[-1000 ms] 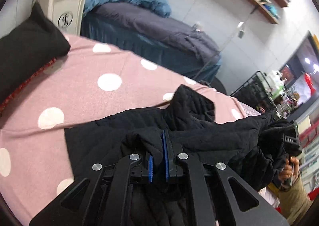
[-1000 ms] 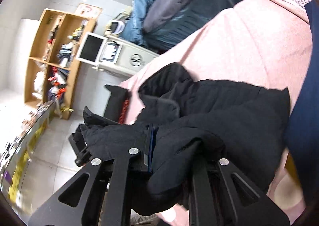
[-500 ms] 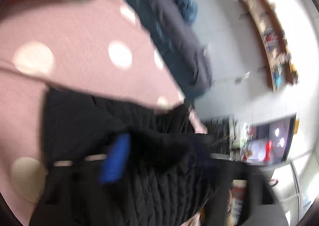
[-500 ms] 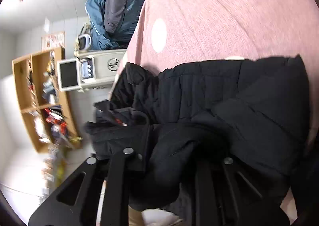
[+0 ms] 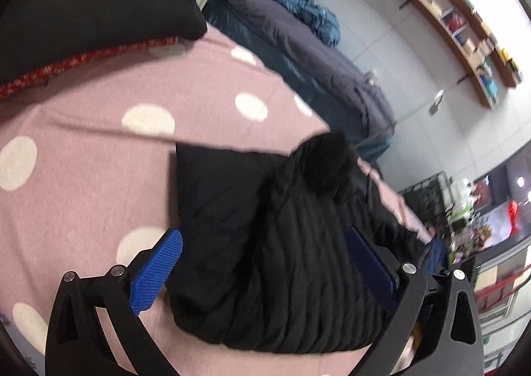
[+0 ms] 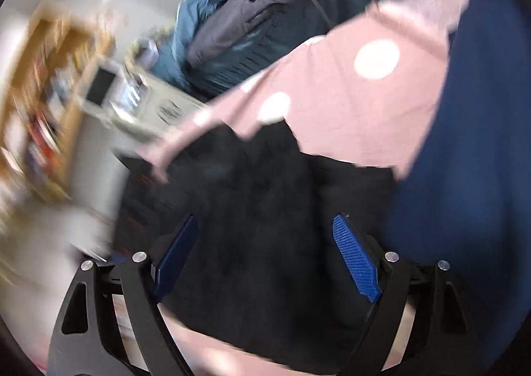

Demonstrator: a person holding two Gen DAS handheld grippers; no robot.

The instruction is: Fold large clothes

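Observation:
A black quilted jacket (image 5: 282, 243) lies folded in a heap on the pink bedspread with white dots (image 5: 83, 177). My left gripper (image 5: 265, 243) is open just above it, its blue pads (image 5: 156, 270) wide apart on either side of the jacket. My right gripper (image 6: 265, 236) is also open over the same jacket (image 6: 252, 243), with nothing between its blue pads (image 6: 355, 263). The right wrist view is blurred by motion.
A black pillow (image 5: 83, 14) with a red edge lies at the bed's far left. A second bed with blue and grey bedding (image 5: 298, 54) stands behind. A white machine (image 6: 132, 100) and wooden shelves (image 6: 43, 94) stand to the side. Dark blue cloth (image 6: 464, 177) fills the right.
Both grippers were shut on the black jacket and held it up. Both have now opened and let go, and the jacket lies on the bedspread.

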